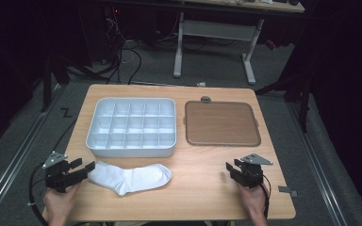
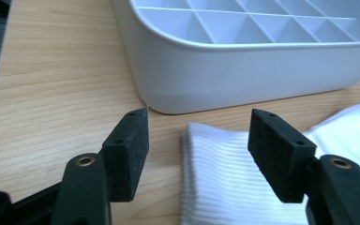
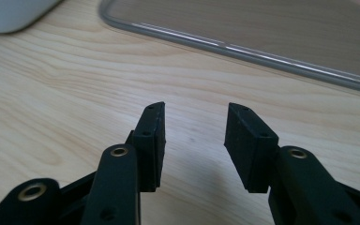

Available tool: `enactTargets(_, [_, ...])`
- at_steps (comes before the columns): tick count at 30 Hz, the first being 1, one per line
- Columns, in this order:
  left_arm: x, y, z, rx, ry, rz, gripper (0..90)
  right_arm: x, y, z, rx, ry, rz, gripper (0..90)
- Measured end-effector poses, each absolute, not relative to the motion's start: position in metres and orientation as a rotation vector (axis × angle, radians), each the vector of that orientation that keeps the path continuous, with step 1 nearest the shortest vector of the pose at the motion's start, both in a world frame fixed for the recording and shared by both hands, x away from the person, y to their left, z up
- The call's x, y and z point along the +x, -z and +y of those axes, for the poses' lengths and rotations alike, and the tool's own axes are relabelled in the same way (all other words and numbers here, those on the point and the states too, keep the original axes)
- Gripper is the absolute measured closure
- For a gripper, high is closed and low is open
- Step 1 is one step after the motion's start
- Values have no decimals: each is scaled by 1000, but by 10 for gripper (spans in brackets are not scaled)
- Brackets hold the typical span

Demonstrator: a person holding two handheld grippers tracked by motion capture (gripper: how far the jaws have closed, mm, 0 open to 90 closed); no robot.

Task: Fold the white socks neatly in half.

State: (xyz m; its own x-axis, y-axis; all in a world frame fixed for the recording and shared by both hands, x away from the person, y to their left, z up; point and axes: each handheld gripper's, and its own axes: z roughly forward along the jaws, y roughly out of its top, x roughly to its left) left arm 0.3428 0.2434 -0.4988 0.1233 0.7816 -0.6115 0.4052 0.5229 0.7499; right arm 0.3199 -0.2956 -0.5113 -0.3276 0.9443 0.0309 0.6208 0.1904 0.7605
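While I'm holding both grippers low at the near edge of the table (image 1: 202, 188), the left gripper (image 1: 88, 165) is sitting at the near left with its jaws standing wide apart and gripping nothing. In the left gripper view the cuff end of the white sock (image 2: 225, 178) is lying on the wood just ahead of the left gripper (image 2: 198, 140), lined up with the gap and partly between the jaw tips, pads not pressing on it. From the high view the sock (image 1: 132, 178) is lying flat at near centre-left, cuff just beside the left jaws, toe pointing right, just near of the white divided tray (image 1: 131, 149).

The right gripper (image 1: 229, 168) is sitting at near right, well apart from the sock. In the right gripper view its jaws are standing partly open over bare wood, nothing between them (image 3: 194, 140).

The brown lid (image 1: 221, 123) with a clear rim is lying far right, beside the tray. I'm reading no brand, label or writing on anything; a small grey tab (image 1: 287, 190) is lying at the near right corner, too small to read.
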Motion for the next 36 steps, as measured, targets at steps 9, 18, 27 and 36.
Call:
enactTargets(9, [340,502,229,1136,-350,1502,384,315,501,-261,1348,-1072,2115,612])
enactTargets(18, [337,509,221,1162,-336,1526,378,320,493,-214,1205,-1175,2244,618])
enactTargets(27, [337,520,218,1136,-381,1558,379,326,497,-171,1121,-1229,2345,621])
enactTargets(36, [338,530,218,1142,-388,1597,432,333,505,-139,1062,-1228,2424,631])
